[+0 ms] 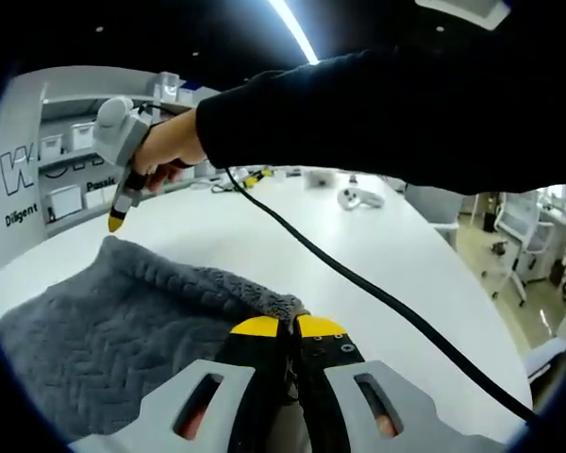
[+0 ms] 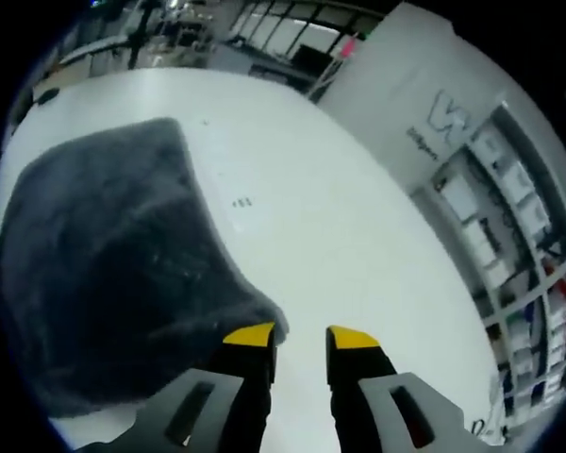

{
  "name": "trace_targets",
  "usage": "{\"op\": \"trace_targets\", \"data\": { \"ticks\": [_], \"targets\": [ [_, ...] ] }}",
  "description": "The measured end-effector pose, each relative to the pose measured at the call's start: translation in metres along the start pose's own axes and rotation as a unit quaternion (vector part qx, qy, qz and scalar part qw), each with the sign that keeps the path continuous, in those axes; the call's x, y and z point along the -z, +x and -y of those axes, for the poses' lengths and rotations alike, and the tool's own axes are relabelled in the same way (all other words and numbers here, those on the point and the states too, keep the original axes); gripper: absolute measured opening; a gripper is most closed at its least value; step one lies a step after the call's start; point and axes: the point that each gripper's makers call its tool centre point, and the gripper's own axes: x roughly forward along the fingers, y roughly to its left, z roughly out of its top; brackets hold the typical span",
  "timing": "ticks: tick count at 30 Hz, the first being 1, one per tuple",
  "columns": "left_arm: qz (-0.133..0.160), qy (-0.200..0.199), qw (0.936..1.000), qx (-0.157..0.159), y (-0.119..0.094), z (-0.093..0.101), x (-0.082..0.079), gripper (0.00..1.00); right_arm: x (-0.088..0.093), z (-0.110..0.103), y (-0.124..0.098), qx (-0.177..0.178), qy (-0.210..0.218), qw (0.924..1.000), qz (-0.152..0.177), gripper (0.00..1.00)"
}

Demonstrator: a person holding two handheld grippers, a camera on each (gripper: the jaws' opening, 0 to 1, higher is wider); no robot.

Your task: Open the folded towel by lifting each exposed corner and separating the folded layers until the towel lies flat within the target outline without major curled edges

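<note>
Pinching a corner of the soft grey herringbone-textured towel (image 1: 123,321) on the round white table (image 1: 358,245), the left gripper (image 1: 285,327) is clamped; the right gripper (image 2: 300,337) hangs open beside a limp corner, likely light and floppy

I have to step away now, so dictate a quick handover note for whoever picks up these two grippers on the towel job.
Left gripper: jaws shut on a corner of the grey herringbone-textured towel, at the near edge.
Right gripper: open, empty, hovering above the white table beside another towel corner; in the left gripper view it is held up beyond the towel.
Towel: lies on the table, looking still doubled over. No target outline is visible.
Done: one corner gripped.
Left: take a second corner, peel the layers apart, spread flat, smooth curled edges.
Mind the black cable crossing the table.
</note>
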Motion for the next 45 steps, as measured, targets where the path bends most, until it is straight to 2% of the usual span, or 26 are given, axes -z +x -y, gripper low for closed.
{"op": "trace_targets", "data": {
  "ticks": [5, 9, 13, 17, 19, 24, 26, 27, 29, 30, 31, 32, 35, 43, 45],
  "targets": [
    [0.003, -0.001, 1.0, -0.002, 0.003, 0.001, -0.004, 0.03, 0.003, -0.011, 0.004, -0.02, 0.001, 0.9998, -0.008, 0.23],
    [0.005, -0.001, 1.0, -0.001, 0.004, 0.003, -0.002, 0.07, 0.013, -0.014, 0.009, -0.018, -0.009, 0.9995, -0.026, 0.23],
    [0.011, 0.003, 0.9999, 0.004, 0.005, 0.009, -0.004, 0.28, 0.026, -0.014, 0.011, -0.012, -0.018, 0.9987, -0.046, 0.24],
    [0.014, 0.002, 0.9999, -0.003, 0.003, 0.007, -0.006, 0.39, 0.029, -0.011, 0.01, -0.01, -0.012, 0.9988, -0.046, 0.24],
    [0.011, -0.008, 0.9999, -0.007, 0.003, 0.005, -0.006, 0.49, 0.029, -0.01, 0.009, -0.008, -0.01, 0.9989, -0.046, 0.24],
    [0.01, -0.02, 0.9993, -0.029, 0.004, -0.003, -0.006, 0.82, 0.028, -0.011, 0.007, -0.005, -0.009, 0.999, -0.044, 0.28],
    [0.016, -0.024, 0.9991, -0.032, 0.004, -0.003, -0.009, 0.98, 0.027, -0.012, 0.007, -0.004, -0.007, 0.9992, -0.04, 0.38],
    [0.018, -0.028, 0.999, -0.032, 0.003, -0.003, -0.009, 1.0, 0.024, -0.008, 0.008, 0.011, -0.002, 0.9994, -0.031, 0.49],
    [0.017, -0.027, 0.9989, -0.034, 0.002, -0.004, -0.01, 1.0, 0.018, -0.003, 0.01, 0.034, 0.026, 0.999, -0.009, 0.88],
    [0.016, -0.026, 0.9989, -0.035, 0.0, -0.004, -0.01, 1.0, 0.016, -0.004, 0.012, 0.034, 0.047, 0.9983, 0.001, 0.99],
    [0.018, -0.024, 0.9991, -0.029, -0.001, -0.003, -0.011, 1.0, 0.022, -0.001, 0.008, 0.042, 0.054, 0.9975, -0.015, 0.97],
    [0.02, -0.028, 0.9992, -0.018, -0.002, 0.0, -0.013, 1.0, 0.019, -0.002, 0.009, 0.043, 0.059, 0.9973, -0.005, 0.99],
    [0.025, -0.032, 0.9991, -0.013, -0.008, 0.003, -0.017, 1.0, 0.022, 0.001, 0.006, 0.049, 0.05, 0.9975, -0.013, 1.0],
    [0.036, -0.041, 0.9981, -0.027, -0.02, -0.009, -0.021, 1.0, 0.024, 0.001, 0.001, 0.059, 0.065, 0.9961, -0.008, 1.0],
    [0.036, -0.048, 0.9977, -0.031, -0.023, -0.013, -0.02, 1.0, 0.02, -0.002, -0.004, 0.058, 0.1, 0.9933, 0.003, 1.0]
  ]
}}
